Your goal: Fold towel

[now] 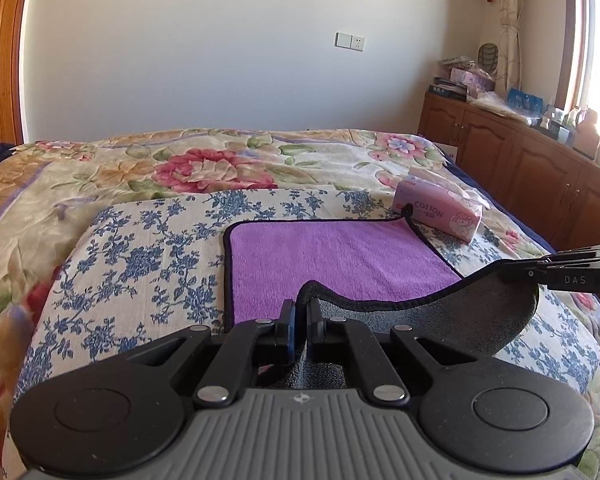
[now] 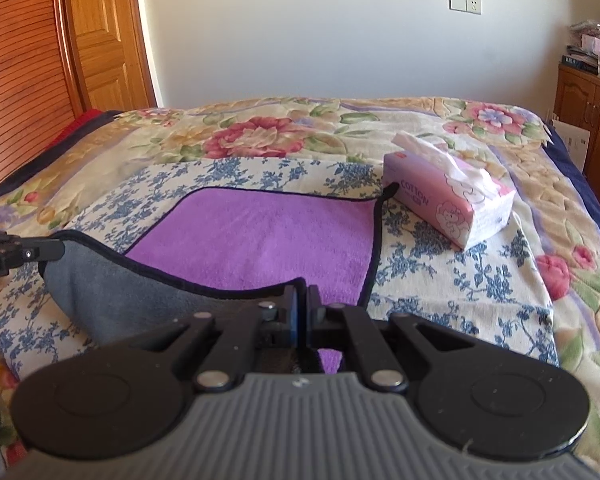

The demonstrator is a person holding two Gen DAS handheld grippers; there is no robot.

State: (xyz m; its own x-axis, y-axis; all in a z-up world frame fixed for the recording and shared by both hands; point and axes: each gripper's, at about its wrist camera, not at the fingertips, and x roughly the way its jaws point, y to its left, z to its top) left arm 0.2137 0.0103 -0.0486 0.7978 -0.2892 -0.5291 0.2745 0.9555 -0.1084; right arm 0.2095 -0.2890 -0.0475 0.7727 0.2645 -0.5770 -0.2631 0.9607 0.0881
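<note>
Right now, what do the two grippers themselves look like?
Both match. The left gripper and right gripper have black linkage arms with silver rivets, two round black discs, a ribbed grey body with a small emblem, and blue-faced finger pads. White lettering marks their sides. No cables or sleeves show.

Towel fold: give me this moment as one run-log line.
left gripper: shut on towel near corner | right gripper: shut on other near corner | near edge lifted, grey underside showing | tissue pack beside far corner
</note>
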